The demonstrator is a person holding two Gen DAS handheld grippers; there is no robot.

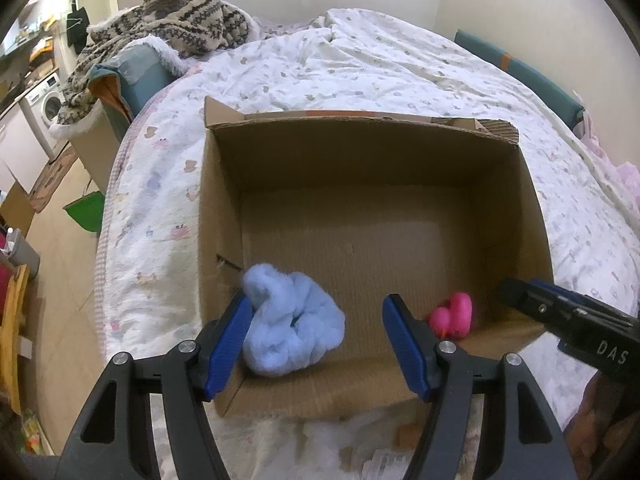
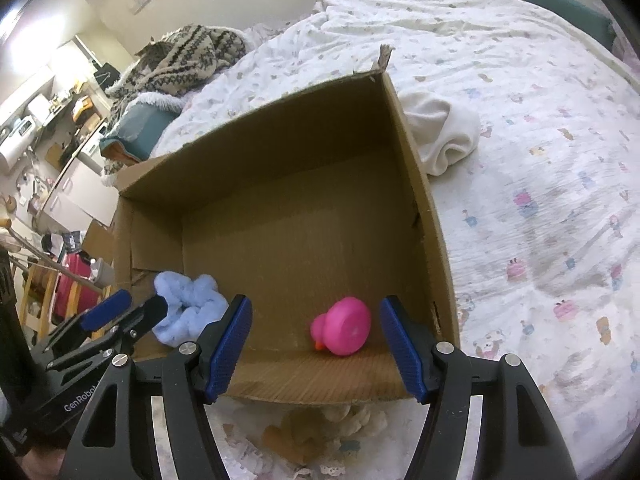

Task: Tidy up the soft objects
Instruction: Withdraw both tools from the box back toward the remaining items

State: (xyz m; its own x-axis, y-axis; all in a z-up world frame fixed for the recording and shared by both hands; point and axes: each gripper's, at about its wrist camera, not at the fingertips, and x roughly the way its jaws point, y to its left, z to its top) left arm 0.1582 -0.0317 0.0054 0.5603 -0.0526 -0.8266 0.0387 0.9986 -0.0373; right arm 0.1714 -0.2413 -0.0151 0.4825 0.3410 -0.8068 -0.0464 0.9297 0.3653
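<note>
An open cardboard box [image 1: 360, 118] [image 2: 248, 120] stands on the bed. On its floor, in the near left corner, lies a fluffy light blue cloth [image 1: 292, 324] [image 2: 188, 308]. A pink rubber duck [image 1: 452, 316] [image 2: 344, 326] sits on the floor near the right wall. My left gripper [image 1: 318, 344] [image 2: 136, 306] hangs open over the blue cloth, which lies below, beside its left finger. My right gripper [image 2: 316, 344] [image 1: 520, 288] is open above the duck, its pads apart from it. A white cloth [image 2: 444, 136] lies on the bed outside the box's right wall.
The box rests on a white printed bedspread [image 1: 360, 60]. A patterned knit blanket [image 1: 180, 20] is heaped at the bed's far left corner. A beige plush thing [image 2: 320, 428] lies on the bed just below the box's near edge. The floor with furniture is to the left.
</note>
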